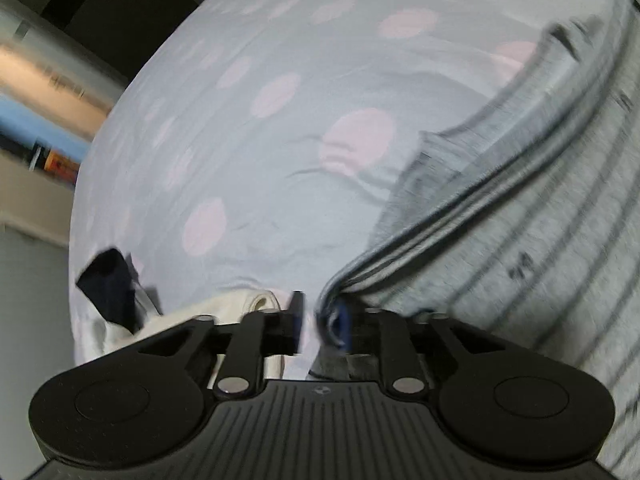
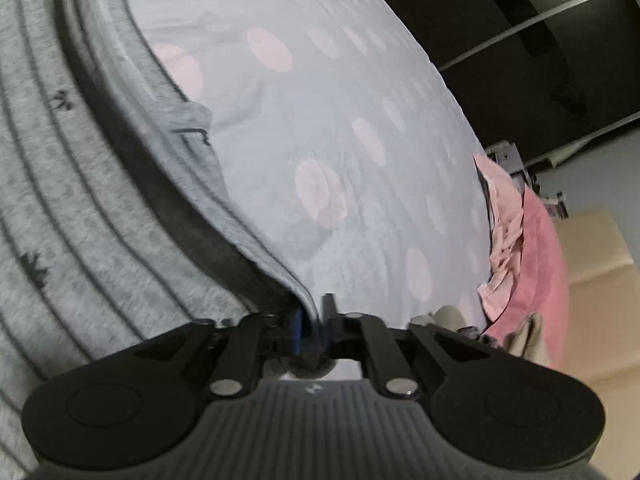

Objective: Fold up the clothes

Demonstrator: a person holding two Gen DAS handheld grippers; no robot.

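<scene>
L gripper [image 1: 320,320] jaws parted, striped garment [image 1: 520,248] edge loose between. R gripper [image 2: 314,320] jaws slightly parted, hem between; pinch not discernible. Dotted sheet [image 1: 248,128] beneath.

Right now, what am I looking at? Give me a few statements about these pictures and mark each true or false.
1. The bed sheet is pale blue with pink dots. True.
2. The striped garment is bright red. False: it is grey with dark stripes.
3. A pink cloth lies at the sheet's edge in the right wrist view. True.
4. The right gripper has nothing between its fingers. False: the garment's edge runs between them.
5. The left gripper has its fingers pressed together. False: a gap shows, with the garment's edge at one finger.
</scene>
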